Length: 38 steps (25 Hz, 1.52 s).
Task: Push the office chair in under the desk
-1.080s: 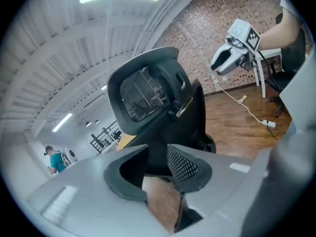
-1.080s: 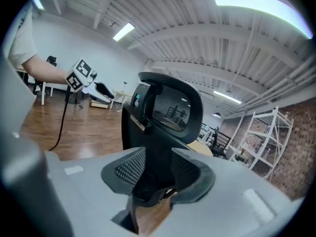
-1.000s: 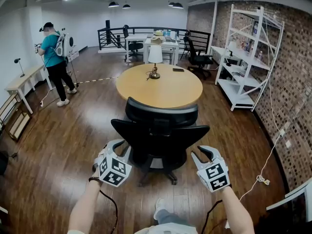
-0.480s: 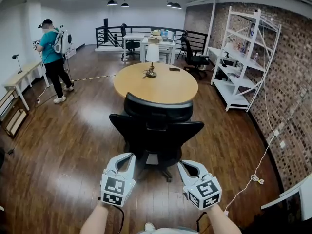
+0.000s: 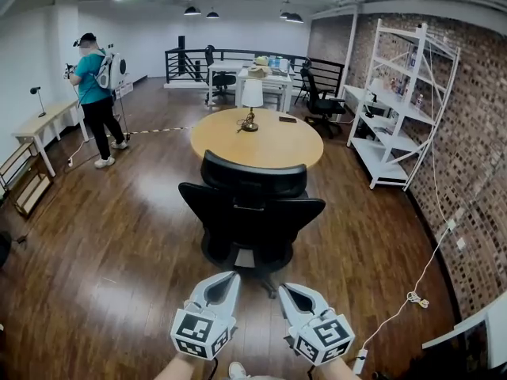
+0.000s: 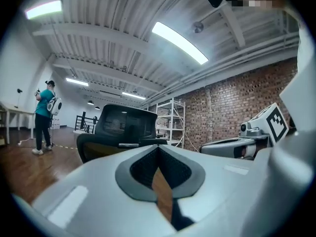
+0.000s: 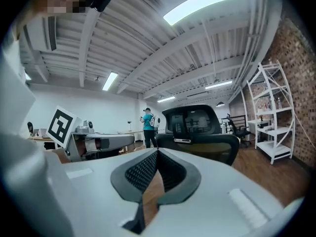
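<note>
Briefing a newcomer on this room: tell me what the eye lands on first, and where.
A black office chair stands mid-floor, its back to the camera, before a round wooden table bearing a lamp. Low in the head view, the left tool and right tool are shut, empty, short of the chair.

We see the office chair point(image 5: 252, 212) in matt black plastic with a mesh back. The floor point(image 5: 119, 244) is dark wood planking, glossy with reflections. The round surface point(image 5: 269, 145) is pale, smooth wood. The wall point(image 5: 475, 133) is rough brick. The left hand-held gripper point(image 5: 228, 282) and right hand-held gripper point(image 5: 289, 291) are smooth grey plastic, their pads point(image 6: 143, 169) dark and finely textured.
</note>
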Each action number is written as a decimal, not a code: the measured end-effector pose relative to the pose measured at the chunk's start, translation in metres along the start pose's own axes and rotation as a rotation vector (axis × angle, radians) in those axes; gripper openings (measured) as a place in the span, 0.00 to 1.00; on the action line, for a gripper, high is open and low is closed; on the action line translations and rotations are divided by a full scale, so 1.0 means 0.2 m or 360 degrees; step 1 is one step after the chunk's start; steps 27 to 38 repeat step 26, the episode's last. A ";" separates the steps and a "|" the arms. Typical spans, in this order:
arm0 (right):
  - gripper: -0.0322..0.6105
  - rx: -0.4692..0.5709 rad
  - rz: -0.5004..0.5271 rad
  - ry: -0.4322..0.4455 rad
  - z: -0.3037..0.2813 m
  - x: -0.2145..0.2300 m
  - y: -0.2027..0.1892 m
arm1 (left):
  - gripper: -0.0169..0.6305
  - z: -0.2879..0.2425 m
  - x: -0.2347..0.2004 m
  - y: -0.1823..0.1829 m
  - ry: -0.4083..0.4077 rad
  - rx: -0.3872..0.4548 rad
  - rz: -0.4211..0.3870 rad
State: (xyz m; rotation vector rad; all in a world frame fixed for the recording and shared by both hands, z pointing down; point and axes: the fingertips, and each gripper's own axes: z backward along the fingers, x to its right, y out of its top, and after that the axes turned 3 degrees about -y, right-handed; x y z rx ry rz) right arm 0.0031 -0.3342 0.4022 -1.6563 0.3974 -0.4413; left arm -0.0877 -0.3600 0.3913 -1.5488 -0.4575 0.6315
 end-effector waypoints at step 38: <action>0.05 0.0099 0.0027 0.0173 0.61 -0.17 -0.04 | 0.05 0.32 0.73 -0.09 0.0109 0.0000 0.0004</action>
